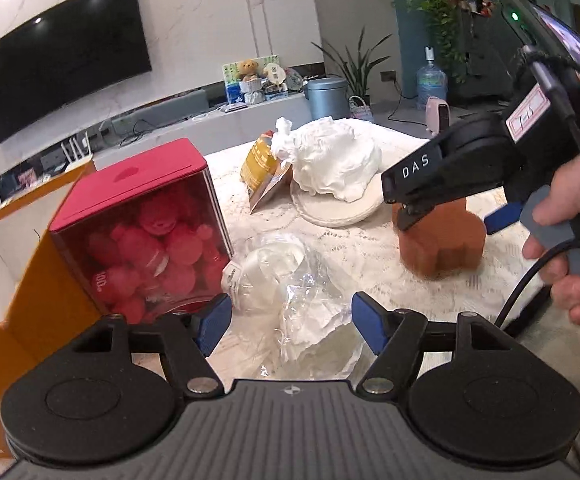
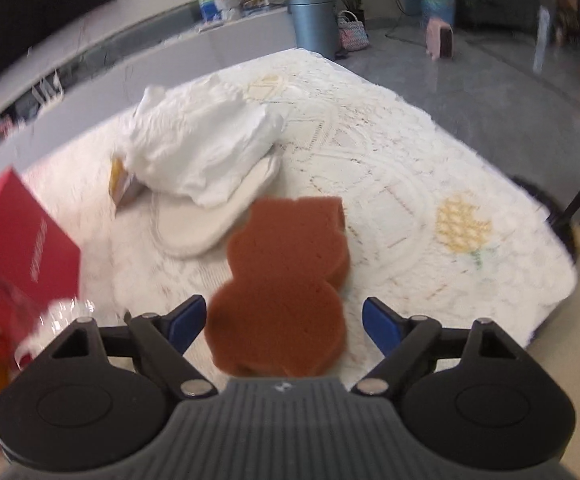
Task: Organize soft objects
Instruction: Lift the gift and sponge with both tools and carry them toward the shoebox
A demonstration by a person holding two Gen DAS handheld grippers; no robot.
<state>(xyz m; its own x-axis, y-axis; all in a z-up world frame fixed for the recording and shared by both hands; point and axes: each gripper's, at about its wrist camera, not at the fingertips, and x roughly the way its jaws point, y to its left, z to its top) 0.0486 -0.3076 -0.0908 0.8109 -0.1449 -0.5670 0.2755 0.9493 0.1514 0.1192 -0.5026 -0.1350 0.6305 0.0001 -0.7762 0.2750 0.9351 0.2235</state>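
Note:
A brown bear-shaped sponge (image 2: 282, 280) lies on the white lace tablecloth (image 2: 410, 168). My right gripper (image 2: 284, 322) is open, its blue pads on either side of the sponge's near end without squeezing it. In the left wrist view the right gripper (image 1: 446, 216) hangs over the sponge (image 1: 438, 240). My left gripper (image 1: 288, 326) is open and empty above a crumpled clear plastic bag (image 1: 290, 292). A crumpled white cloth (image 2: 206, 148) rests on a round cream pad (image 2: 206, 224). A red box of red plush toys (image 1: 146, 232) stands to the left.
An orange cardboard box (image 1: 38, 280) stands beside the red box. A yellow packet (image 1: 262, 168) leans by the white cloth. Behind the table are a TV console, a grey bin (image 1: 326, 96) and a water bottle (image 1: 430, 84). The table's right edge drops to the floor.

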